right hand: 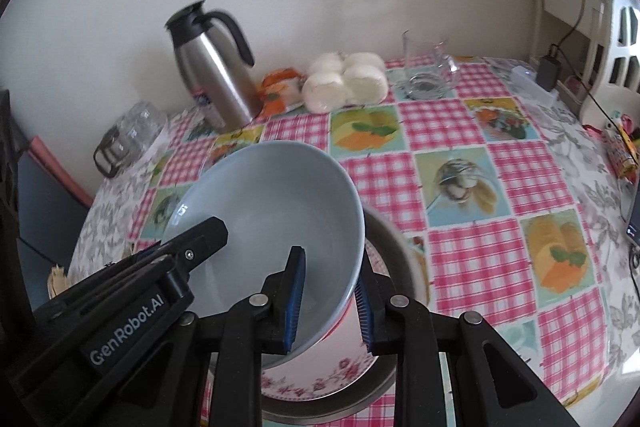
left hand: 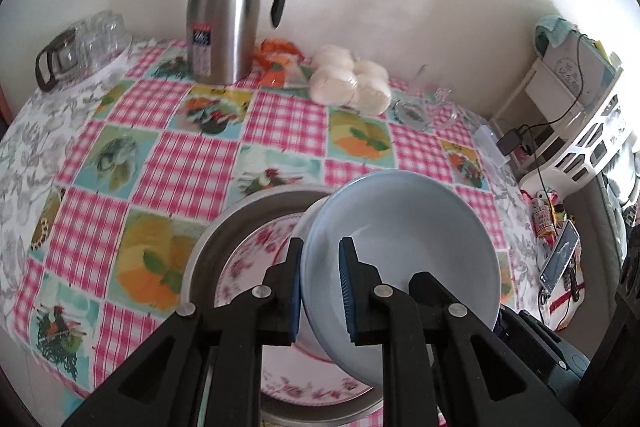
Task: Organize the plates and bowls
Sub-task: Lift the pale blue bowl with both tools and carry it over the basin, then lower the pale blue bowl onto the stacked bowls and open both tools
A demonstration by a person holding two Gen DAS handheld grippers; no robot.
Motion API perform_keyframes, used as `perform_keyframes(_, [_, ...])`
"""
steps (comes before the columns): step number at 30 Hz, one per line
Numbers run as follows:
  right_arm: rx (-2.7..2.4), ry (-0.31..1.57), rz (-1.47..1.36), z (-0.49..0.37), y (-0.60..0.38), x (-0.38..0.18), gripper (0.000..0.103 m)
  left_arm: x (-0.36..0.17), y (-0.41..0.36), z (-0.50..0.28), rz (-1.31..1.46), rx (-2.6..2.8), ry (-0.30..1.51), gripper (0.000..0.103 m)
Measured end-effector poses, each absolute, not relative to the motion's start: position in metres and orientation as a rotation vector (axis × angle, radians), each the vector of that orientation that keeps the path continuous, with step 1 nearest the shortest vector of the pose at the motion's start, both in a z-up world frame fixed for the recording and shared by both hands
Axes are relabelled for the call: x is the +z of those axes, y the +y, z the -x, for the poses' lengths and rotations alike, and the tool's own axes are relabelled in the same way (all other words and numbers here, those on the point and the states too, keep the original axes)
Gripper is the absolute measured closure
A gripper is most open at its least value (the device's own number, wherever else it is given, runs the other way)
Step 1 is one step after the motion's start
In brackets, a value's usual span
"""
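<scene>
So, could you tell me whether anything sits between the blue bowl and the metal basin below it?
Nothing visible blocks it. The blue bowl, gripped at its rim by both grippers, hangs tilted over the metal basin, which already holds a floral plate.

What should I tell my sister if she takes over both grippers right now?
Left gripper: shut on one side of the blue bowl's rim.
Right gripper: astride the opposite rim; its grip looks loose.
The bowl hangs tilted over the flowered plate, which lies in the metal pan on the table.
Done: bowl picked up.
Left: probably set it down onto the plate, then let go.
</scene>
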State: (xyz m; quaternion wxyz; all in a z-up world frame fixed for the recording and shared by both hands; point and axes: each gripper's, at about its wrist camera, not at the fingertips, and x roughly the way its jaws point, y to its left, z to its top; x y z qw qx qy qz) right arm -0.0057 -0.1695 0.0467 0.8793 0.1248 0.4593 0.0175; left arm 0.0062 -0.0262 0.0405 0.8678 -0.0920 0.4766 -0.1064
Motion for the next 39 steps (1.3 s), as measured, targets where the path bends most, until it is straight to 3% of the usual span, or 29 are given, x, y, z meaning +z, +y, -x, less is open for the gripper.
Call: perform_keyframes(39, [0.032,0.933,-0.16,0.003,-0.156,0.048,0.073,0.035,-0.02,-0.01,0.157,-0.152,0.978,0.086])
